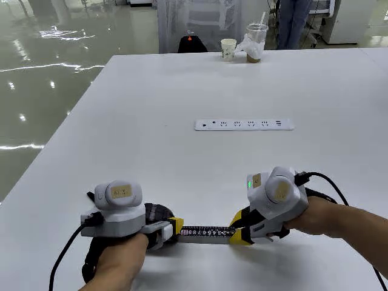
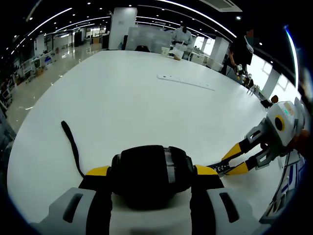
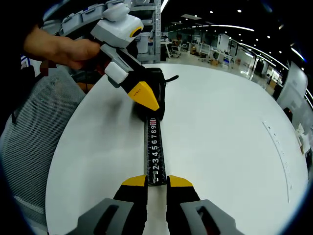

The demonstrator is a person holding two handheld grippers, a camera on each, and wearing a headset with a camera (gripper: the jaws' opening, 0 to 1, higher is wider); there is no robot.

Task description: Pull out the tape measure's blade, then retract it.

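Both grippers have pale grey-white housings with rounded tops and black jaws tipped in yellow. The left gripper (image 1: 171,227) bears a tan label (image 1: 121,192), and the right gripper (image 1: 235,231) shows a green light (image 1: 249,183). A black left cable (image 1: 65,253) and a black right cable (image 1: 332,183) run from their rear ends.

Bright, even light falls from white ceiling strip lamps (image 2: 49,20), which streak glare across the glossy grey floor (image 1: 48,54). The matte white tabletop (image 1: 182,91) carries soft, faint shadows. Both gripper views bow at the edges; the black-numbered white tape blade (image 3: 154,152) reads sharp, the black tape-measure case (image 2: 151,171) slightly soft.
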